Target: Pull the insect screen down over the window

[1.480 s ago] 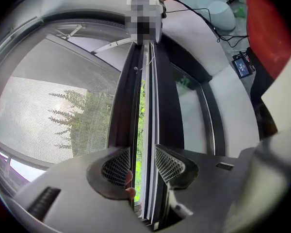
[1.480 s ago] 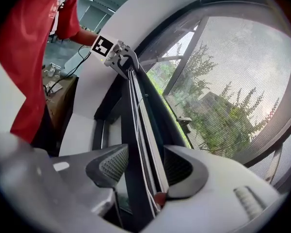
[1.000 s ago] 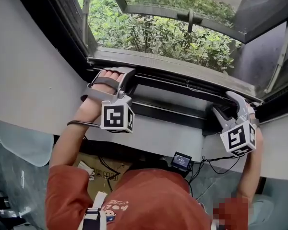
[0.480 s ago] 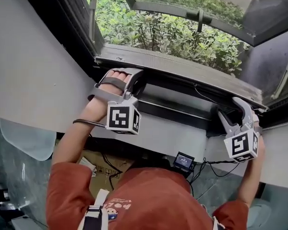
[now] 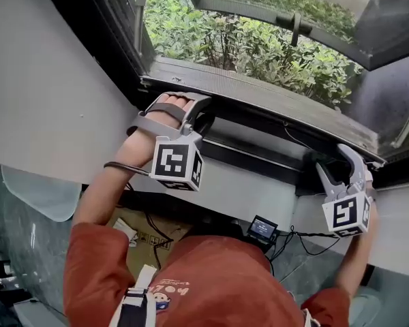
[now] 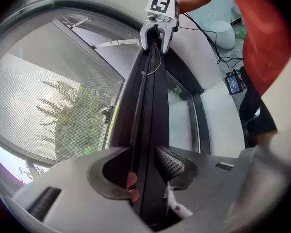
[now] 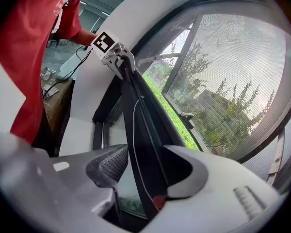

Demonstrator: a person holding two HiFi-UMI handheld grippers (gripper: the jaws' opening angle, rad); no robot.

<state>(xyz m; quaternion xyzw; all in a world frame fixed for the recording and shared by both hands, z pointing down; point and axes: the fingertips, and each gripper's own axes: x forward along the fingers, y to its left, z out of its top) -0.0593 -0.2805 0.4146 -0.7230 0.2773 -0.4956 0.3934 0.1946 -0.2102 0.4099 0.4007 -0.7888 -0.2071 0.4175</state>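
The insect screen's black pull bar [image 5: 259, 118] lies low along the window, just above the sill. Its grey mesh [image 6: 48, 106] covers the opening, as the right gripper view's mesh [image 7: 233, 72] also shows. My left gripper [image 5: 183, 104] is shut on the bar's left end, and in its own view the bar [image 6: 148, 130] fills the gap between the jaws of that gripper [image 6: 143, 152]. My right gripper [image 5: 335, 162] is shut on the bar's right end, where the bar [image 7: 143, 130] runs between its jaws [image 7: 145, 152]. Each gripper sees the other at the bar's far end.
A white ledge [image 5: 238, 196] runs under the window. Below it sit a small device with a screen [image 5: 262, 229], loose cables and a cardboard box [image 5: 146, 234]. The outer sash with its handle [image 5: 296, 22] stands open over green bushes. White wall flanks the frame at the left.
Both grippers keep their hold at the same places on the bar. Only the head view has shifted, so the window and grippers sit slightly lower and further right in it.
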